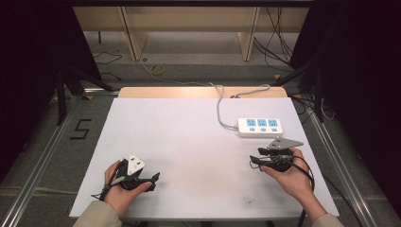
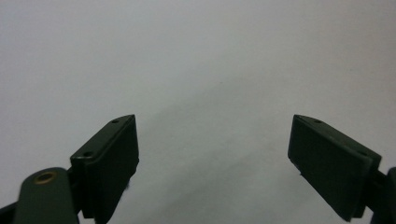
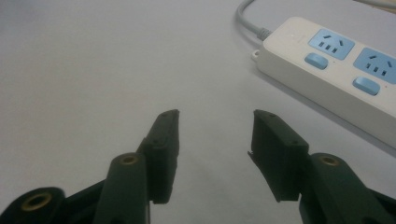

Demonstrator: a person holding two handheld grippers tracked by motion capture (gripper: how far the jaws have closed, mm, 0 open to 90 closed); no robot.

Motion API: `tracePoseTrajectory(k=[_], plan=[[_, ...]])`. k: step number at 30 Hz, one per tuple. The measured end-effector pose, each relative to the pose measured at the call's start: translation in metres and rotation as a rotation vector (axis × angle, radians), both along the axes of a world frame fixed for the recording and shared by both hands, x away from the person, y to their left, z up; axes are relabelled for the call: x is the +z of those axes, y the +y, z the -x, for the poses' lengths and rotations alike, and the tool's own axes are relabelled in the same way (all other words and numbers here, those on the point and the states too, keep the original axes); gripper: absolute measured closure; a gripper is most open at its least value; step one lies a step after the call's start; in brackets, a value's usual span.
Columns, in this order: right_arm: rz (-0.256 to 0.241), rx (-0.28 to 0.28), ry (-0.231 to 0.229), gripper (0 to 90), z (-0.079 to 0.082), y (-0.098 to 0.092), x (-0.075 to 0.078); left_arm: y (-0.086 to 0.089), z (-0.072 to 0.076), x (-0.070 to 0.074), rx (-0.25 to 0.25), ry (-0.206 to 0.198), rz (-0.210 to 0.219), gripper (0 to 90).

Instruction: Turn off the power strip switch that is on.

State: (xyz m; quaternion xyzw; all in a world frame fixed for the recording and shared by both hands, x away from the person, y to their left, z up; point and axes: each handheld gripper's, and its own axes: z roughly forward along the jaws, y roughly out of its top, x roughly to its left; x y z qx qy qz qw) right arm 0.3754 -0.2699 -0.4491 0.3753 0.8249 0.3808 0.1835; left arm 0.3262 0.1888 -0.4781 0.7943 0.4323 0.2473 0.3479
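Hand-held gripper [image 3: 215, 135] jaws apart, white power strip [image 3: 336, 74] beyond, grey cord [image 3: 246, 21]

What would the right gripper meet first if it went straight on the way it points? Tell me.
Probably nothing but bare table. In the high view the right gripper points left across the white top, and in its own view the power strip lies off to the side of its open jaws, not between them. Depth is uncertain.

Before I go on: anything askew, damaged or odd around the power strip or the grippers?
Nothing stands out. The power strip lies flat and intact on the white table, cord trailing off the far edge. The left gripper and right gripper are open and empty.
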Motion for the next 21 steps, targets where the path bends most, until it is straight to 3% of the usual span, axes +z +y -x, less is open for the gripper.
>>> tracePoseTrajectory(k=[12, 21], plan=[[-0.057, -0.005, -0.023, 44.5, 0.018, -0.007, -0.015, -0.001, 0.0, -0.001, -0.002, 0.006, -0.003, 16.1], [-0.088, -0.018, -0.033, 40.4, 0.022, -0.009, -0.015, 0.001, -0.003, -0.004, 0.001, 0.017, 0.004, 15.8]])
